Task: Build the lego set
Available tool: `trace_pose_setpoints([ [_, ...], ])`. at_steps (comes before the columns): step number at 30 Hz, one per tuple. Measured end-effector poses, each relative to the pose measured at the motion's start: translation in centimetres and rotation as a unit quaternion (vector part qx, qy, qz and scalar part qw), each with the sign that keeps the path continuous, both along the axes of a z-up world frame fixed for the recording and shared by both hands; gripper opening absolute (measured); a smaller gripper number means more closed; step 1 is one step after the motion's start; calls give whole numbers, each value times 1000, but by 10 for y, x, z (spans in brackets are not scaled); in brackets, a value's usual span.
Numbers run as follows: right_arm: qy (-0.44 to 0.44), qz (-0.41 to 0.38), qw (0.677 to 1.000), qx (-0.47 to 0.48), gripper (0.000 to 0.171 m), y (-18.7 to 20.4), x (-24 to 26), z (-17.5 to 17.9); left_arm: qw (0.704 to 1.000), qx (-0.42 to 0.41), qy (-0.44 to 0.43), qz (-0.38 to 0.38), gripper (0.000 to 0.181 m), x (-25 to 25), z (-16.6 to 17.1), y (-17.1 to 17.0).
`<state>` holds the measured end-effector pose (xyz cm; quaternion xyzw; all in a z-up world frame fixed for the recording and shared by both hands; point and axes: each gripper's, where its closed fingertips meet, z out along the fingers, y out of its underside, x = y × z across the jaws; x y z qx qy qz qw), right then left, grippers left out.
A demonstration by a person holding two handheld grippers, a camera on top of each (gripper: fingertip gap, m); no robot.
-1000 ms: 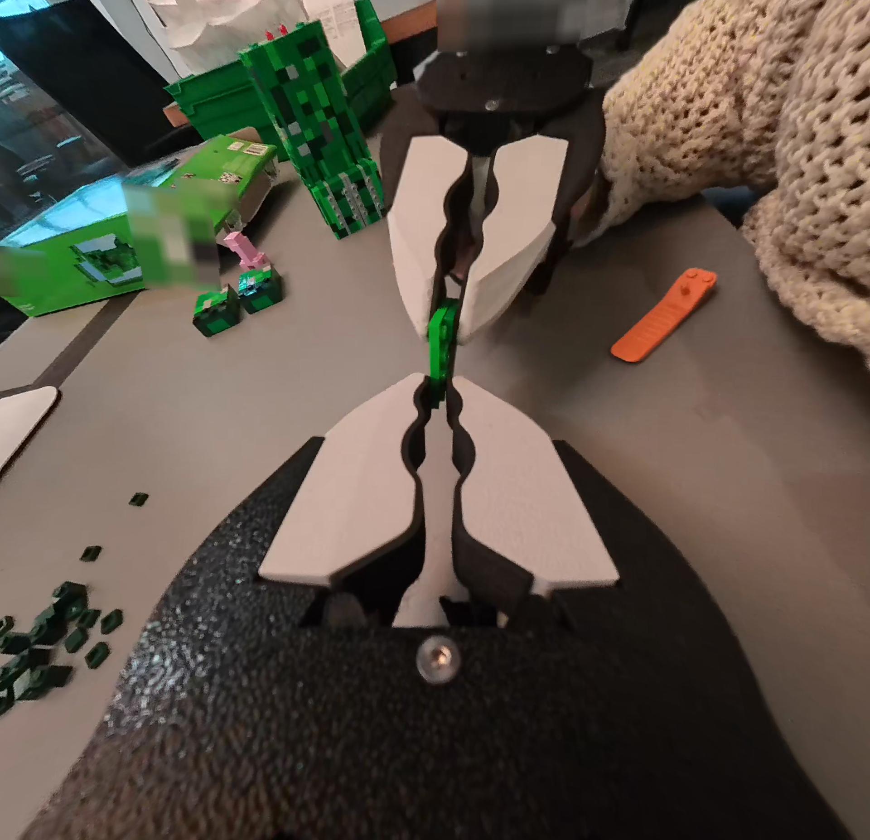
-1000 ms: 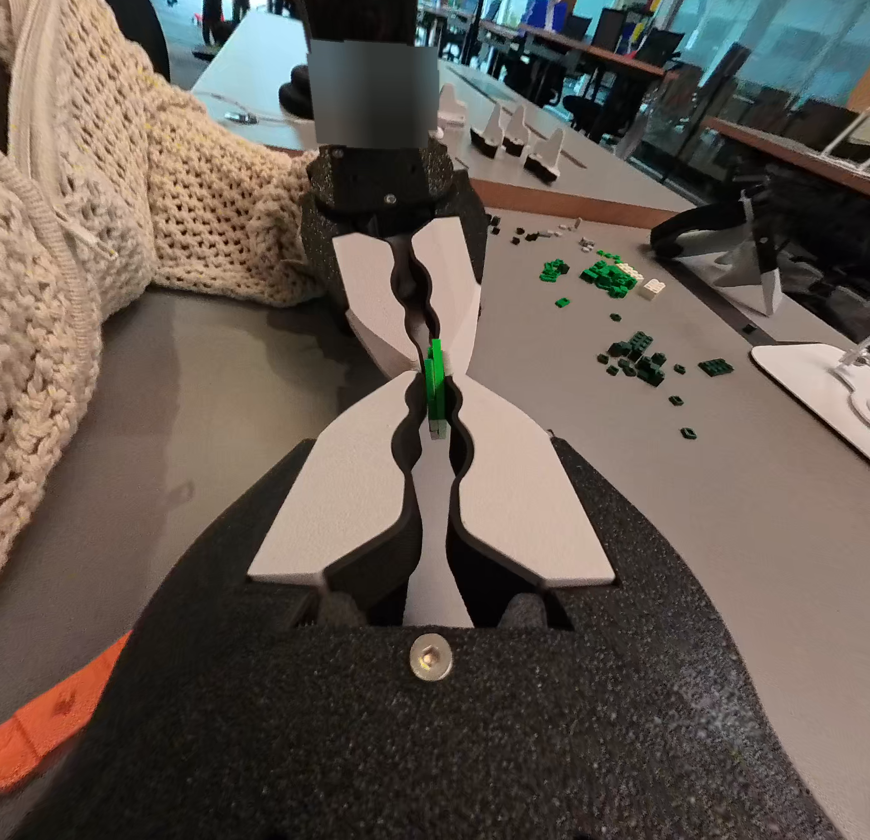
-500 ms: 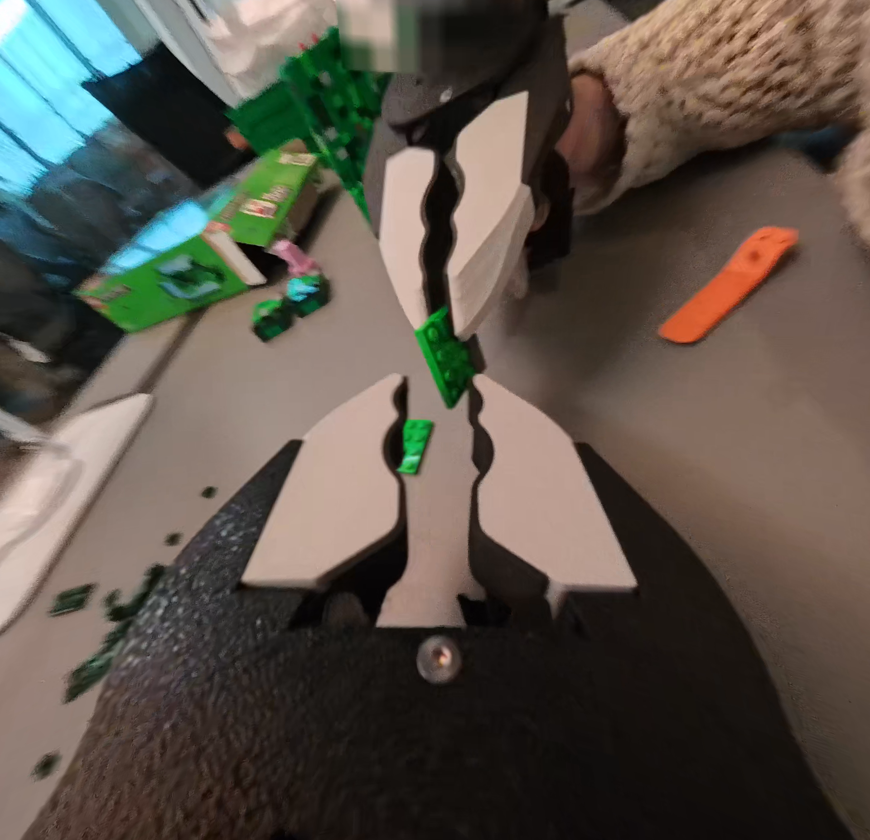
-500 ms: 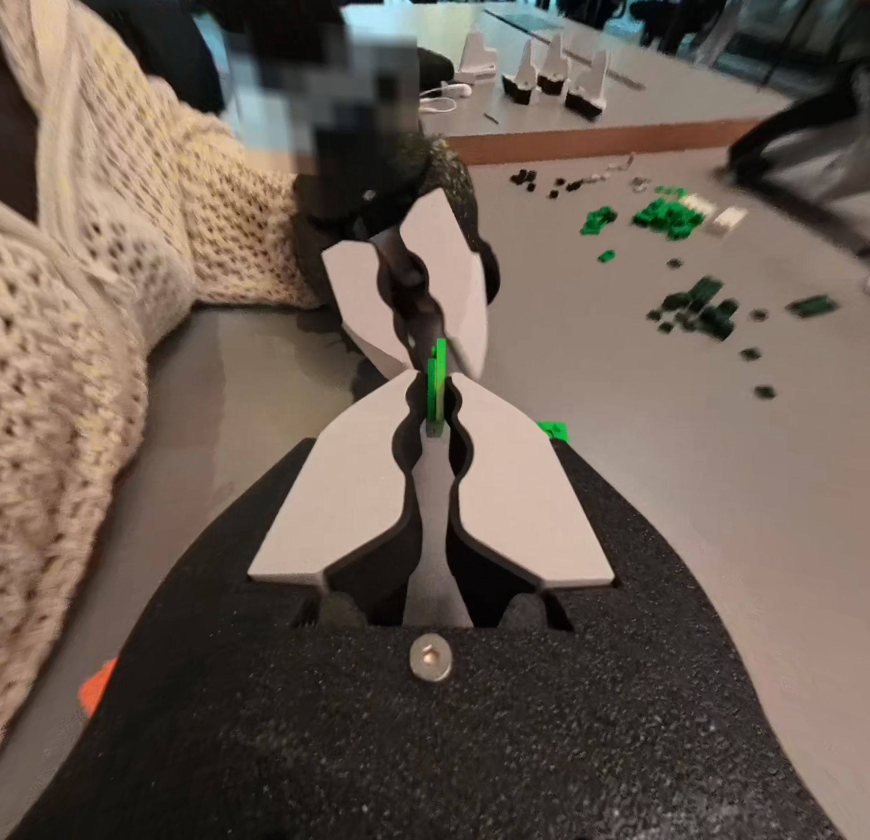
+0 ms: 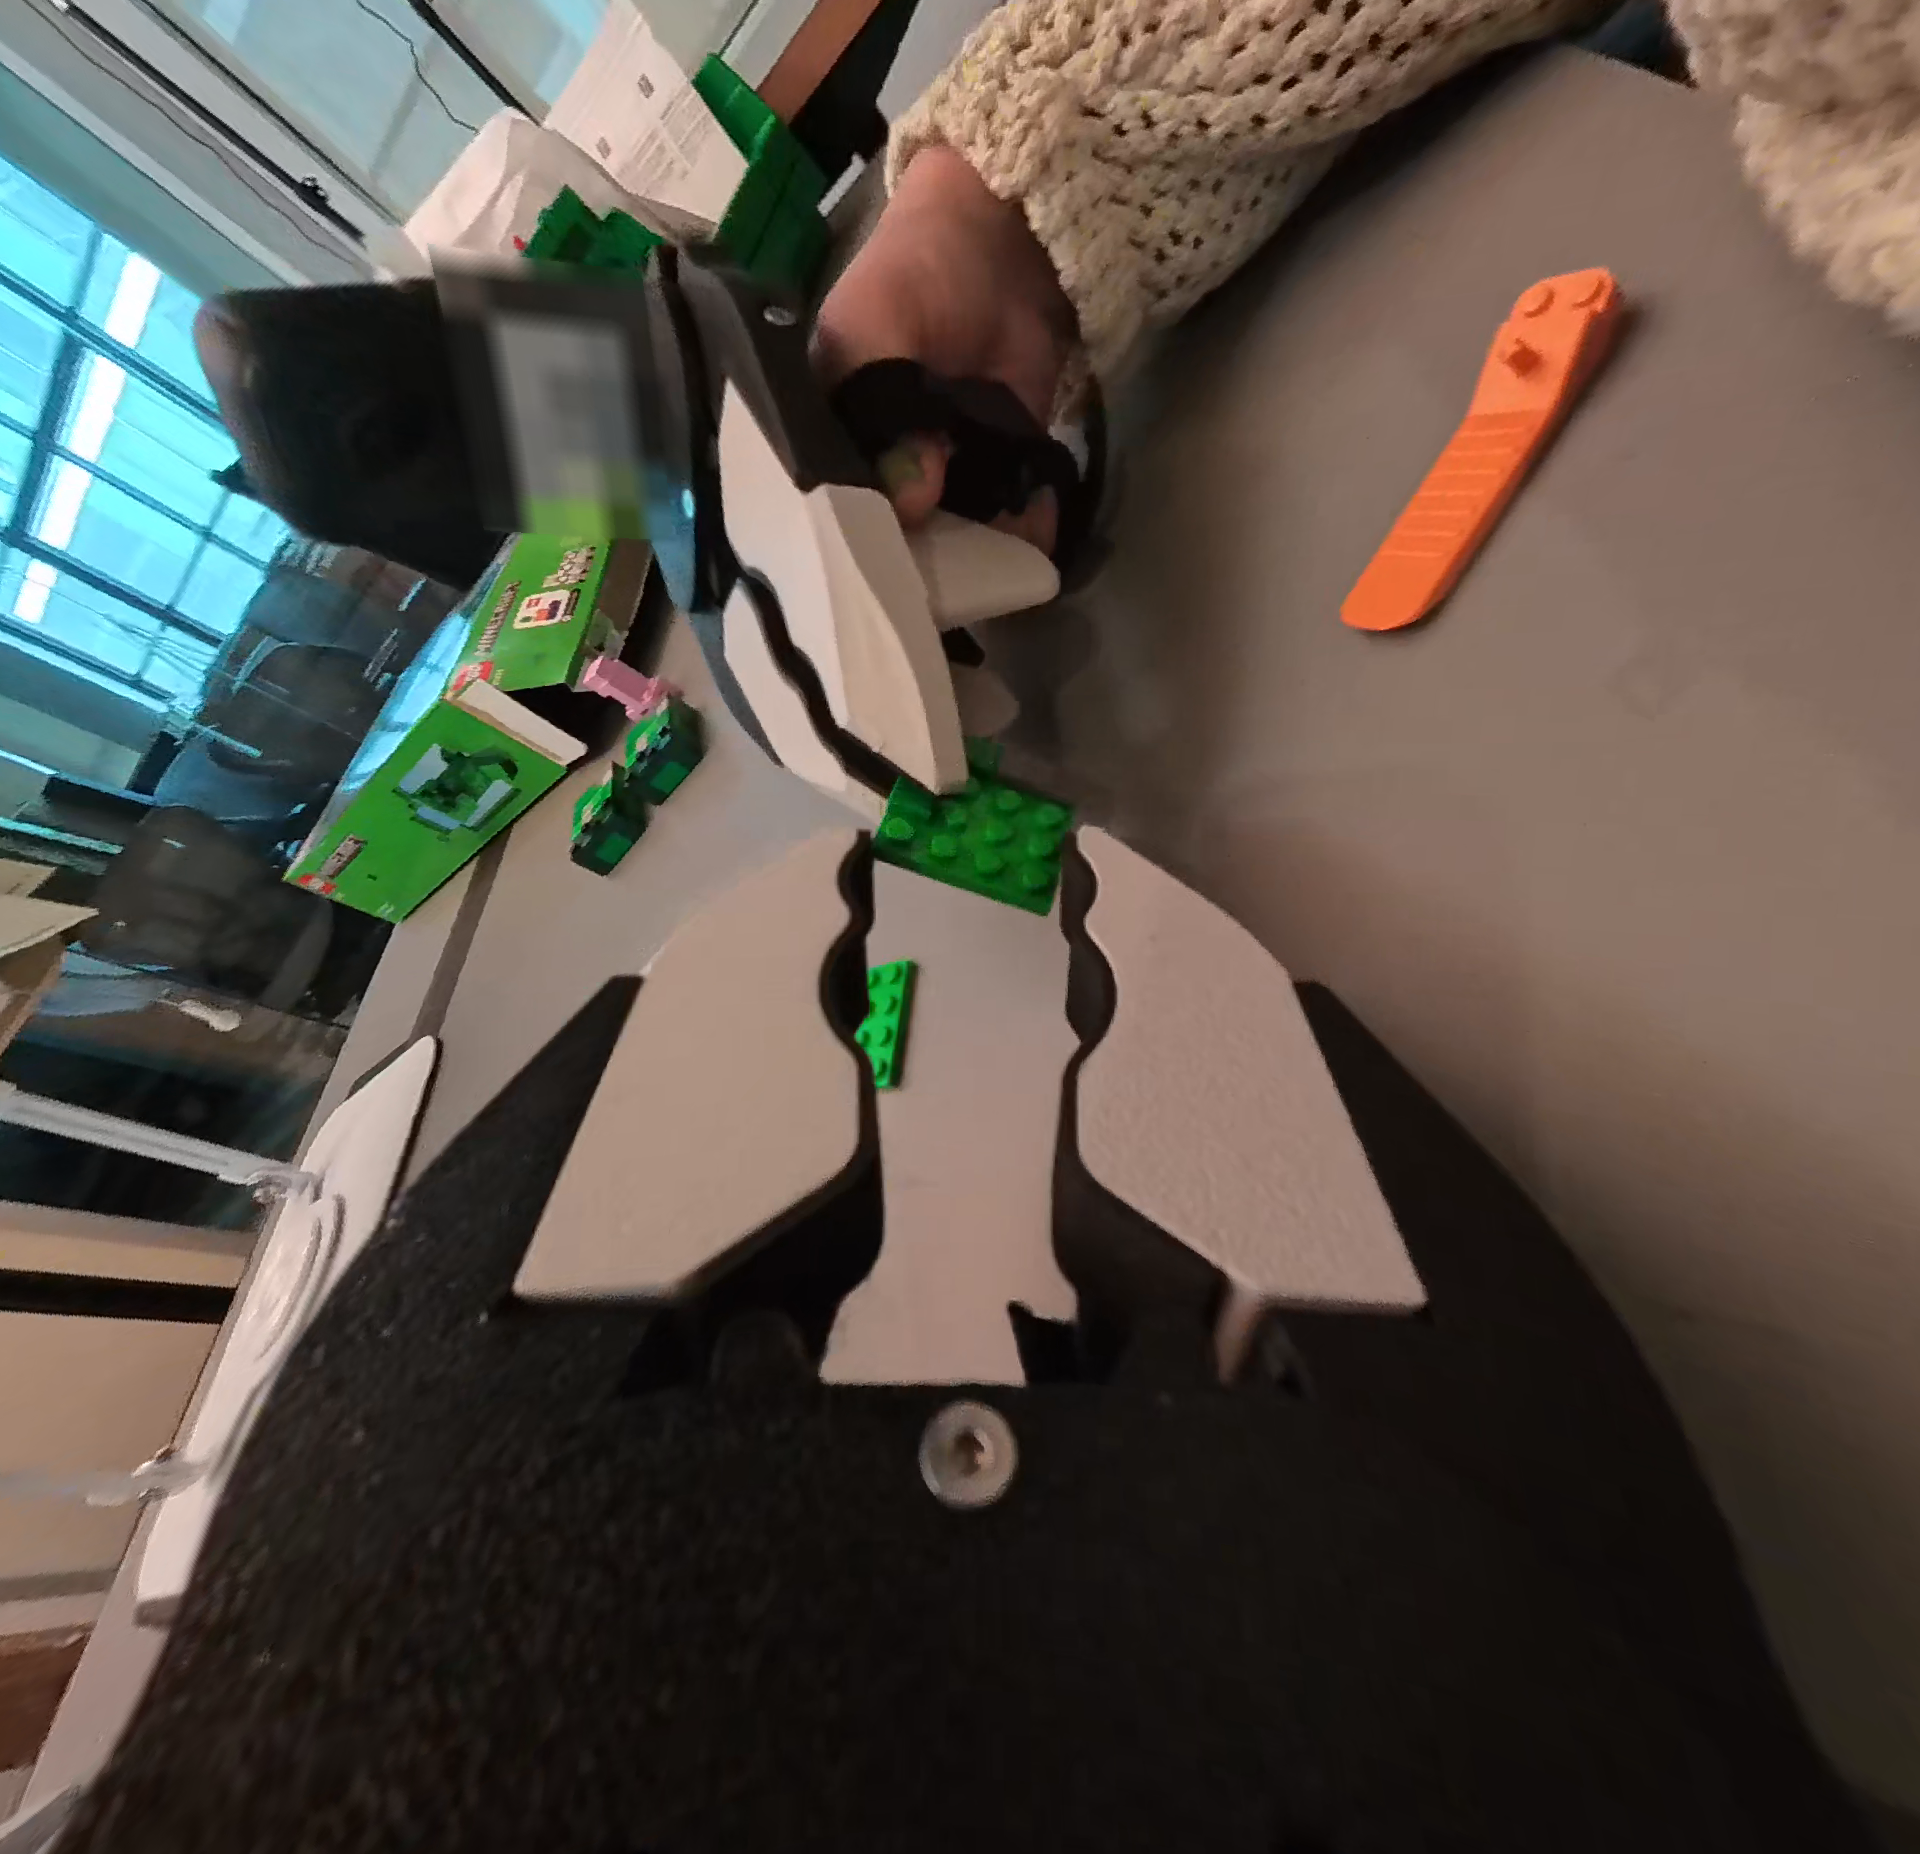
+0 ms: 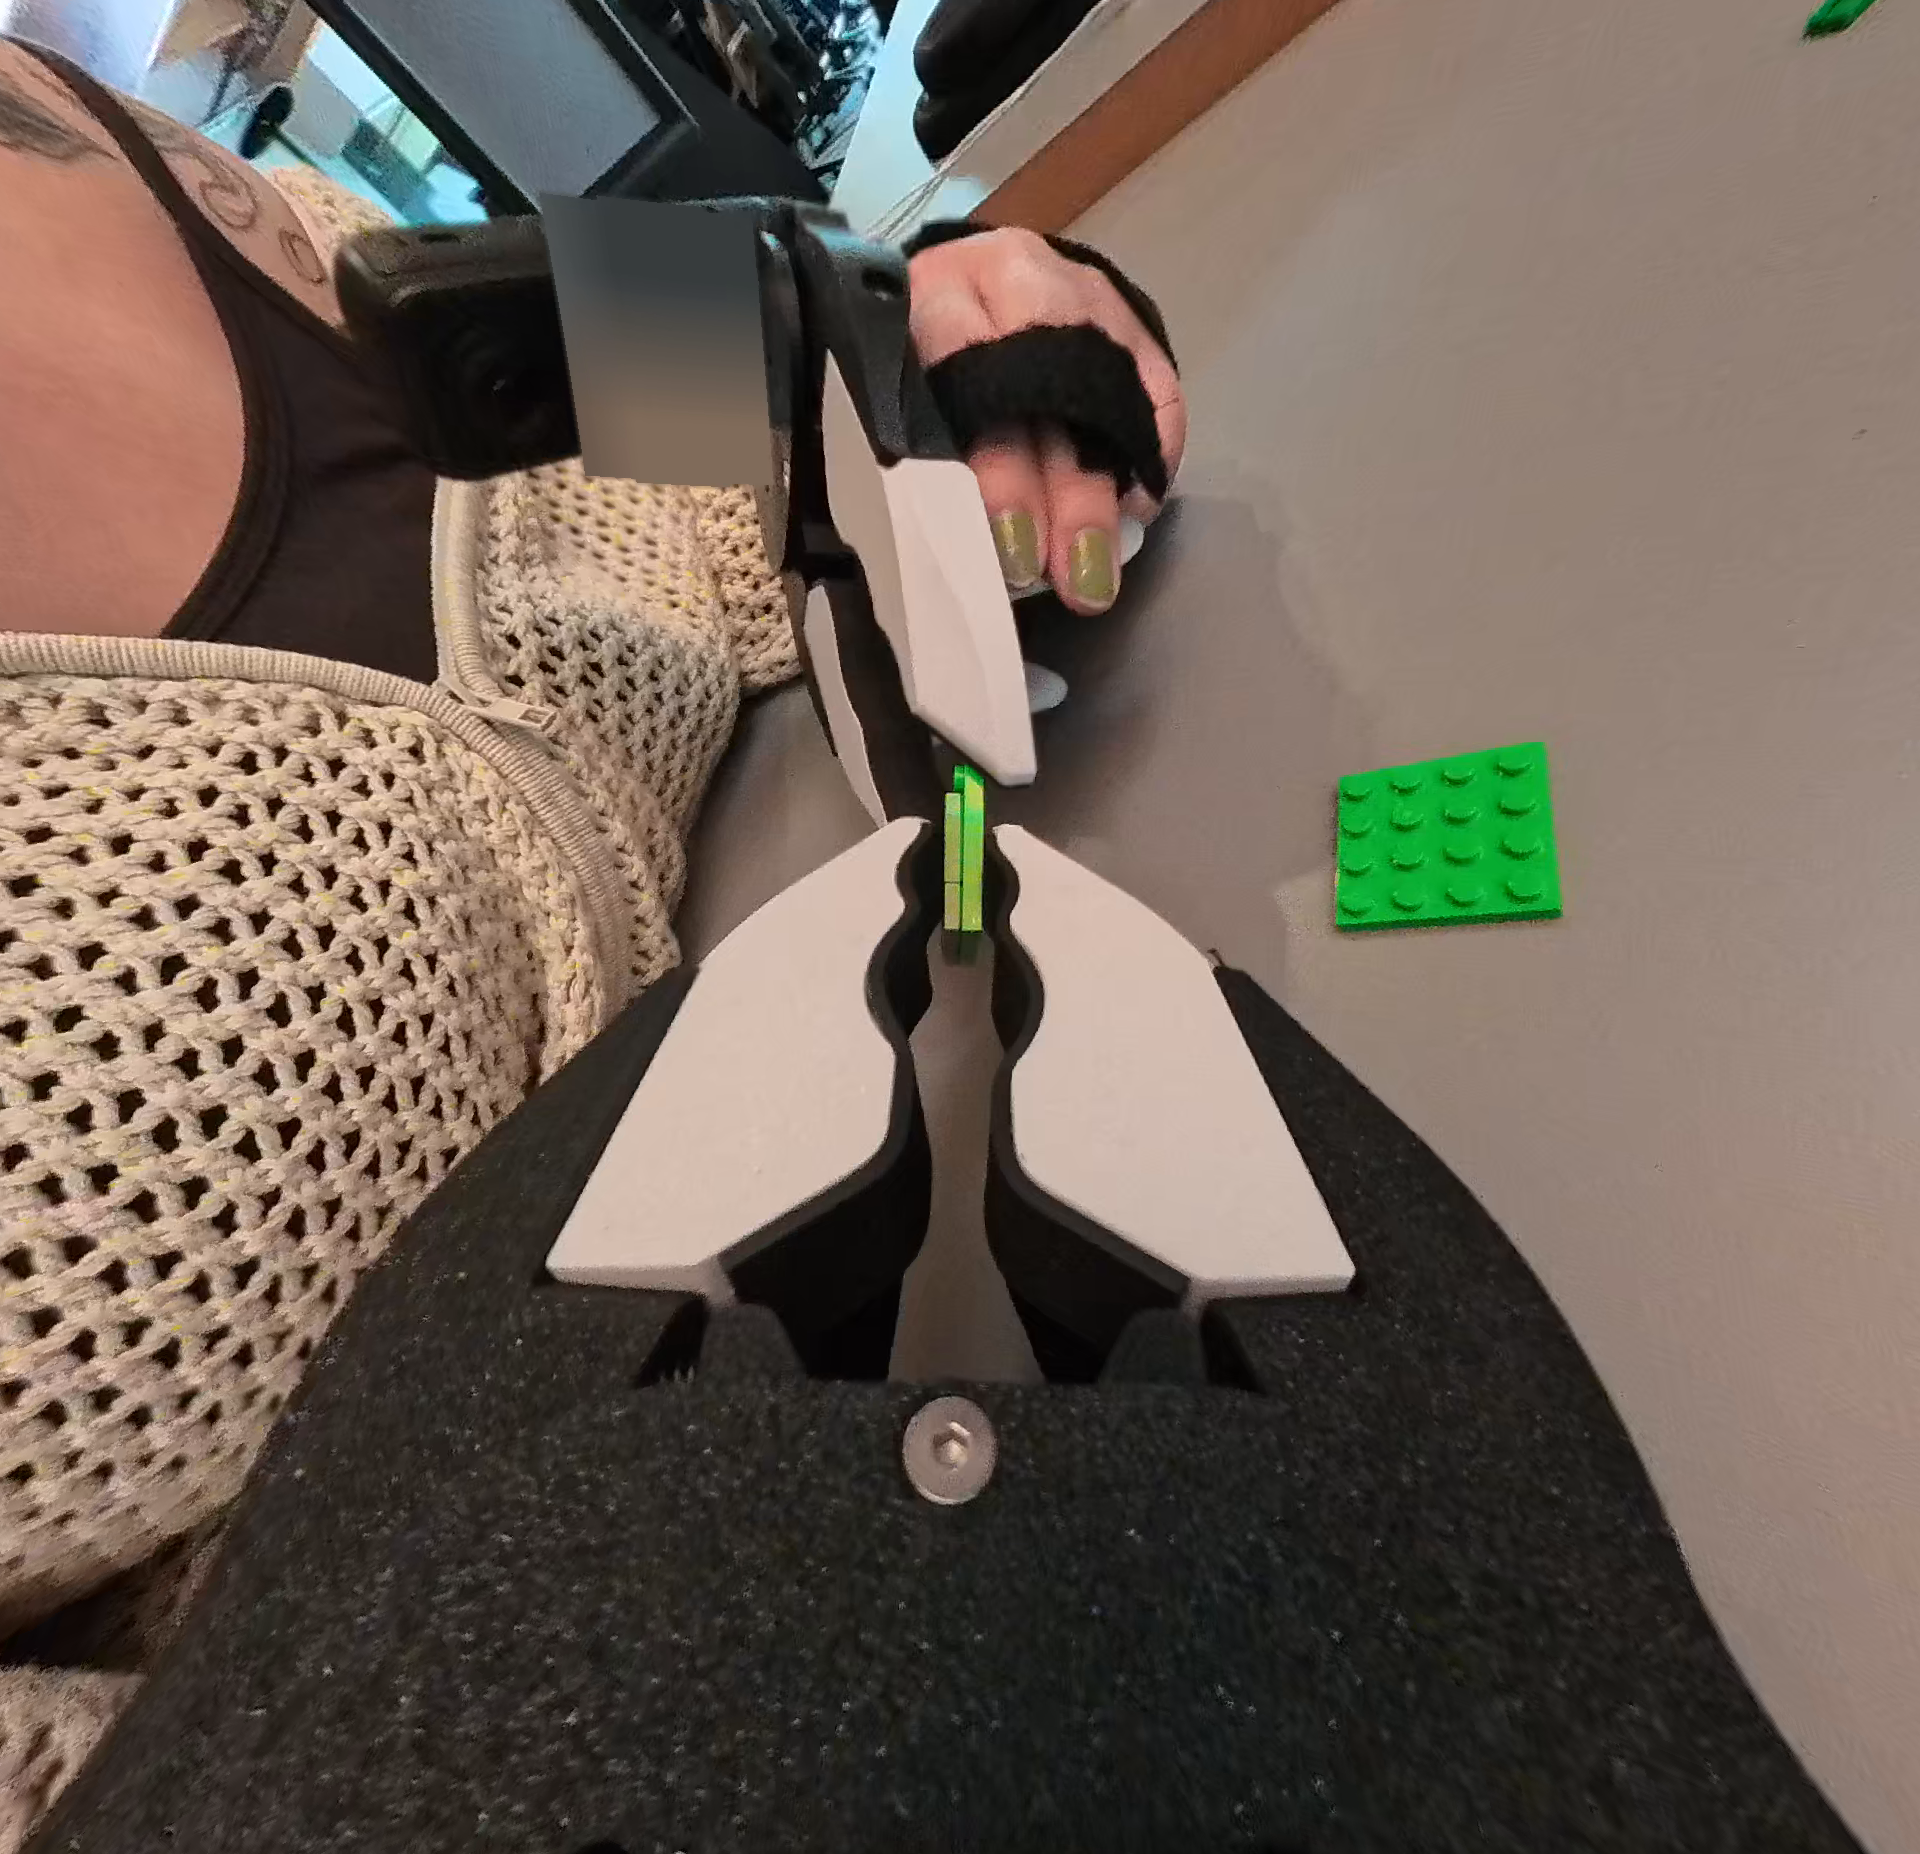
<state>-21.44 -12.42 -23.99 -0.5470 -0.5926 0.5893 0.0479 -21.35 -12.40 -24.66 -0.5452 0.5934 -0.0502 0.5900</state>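
My right gripper (image 6: 961, 848) is shut on a thin stack of green plates (image 6: 961, 869), seen edge-on in its own view. In the left wrist view the right gripper (image 5: 904, 781) holds that stack (image 5: 982, 848) studs up, just in front of my left gripper (image 5: 966, 859). My left gripper is open and empty, its tips either side of the stack without pinching it. In the right wrist view the left gripper (image 6: 948, 794) faces mine tip to tip. A green square plate (image 6: 1449, 838) lies flat on the grey table (image 6: 1558, 454); in the left wrist view it (image 5: 888, 1025) shows partly behind my left finger.
An orange brick separator (image 5: 1486, 454) lies to the right. A green set box (image 5: 447, 796), small green builds (image 5: 634, 776) and a pink figure (image 5: 623, 682) sit at the far left. The person's knitted sleeve (image 5: 1195, 90) and hands are close behind the grippers. Less than 4 cm separates the two grippers' tips. The orange brick separator (image 5: 1486, 454) lies around 11 cm away from my left fingertips.
My left gripper opened and let go of the green piece it shared with the right gripper. A green square plate now lies on the table. Both views have tilted sharply.
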Motion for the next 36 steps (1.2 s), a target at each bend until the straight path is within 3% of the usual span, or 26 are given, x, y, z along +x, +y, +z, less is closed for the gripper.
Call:
trace_pose_setpoints([
  [5,-12,-9,1000,-18,7,2,-3,-2,999,-50,-9,12,34,-4,-3,4],
  [8,68,-55,995,-42,26,19,-5,20,994,-81,-38,57,34,-13,0,17],
  [12,173,-123,976,-58,27,47,4,46,982,-129,-84,112,34,-30,4,32],
  [18,218,-185,957,56,34,63,4,48,961,-155,-140,183,34,-51,11,51],
  [23,272,-273,914,125,30,86,6,60,943,-138,-168,253,34,-77,17,66],
  [32,302,-307,851,301,24,87,-2,59,927,-172,-196,270,34,-91,18,71],
  [36,306,-354,791,394,29,101,-6,63,923,-198,-200,264,34,-92,17,70],
])
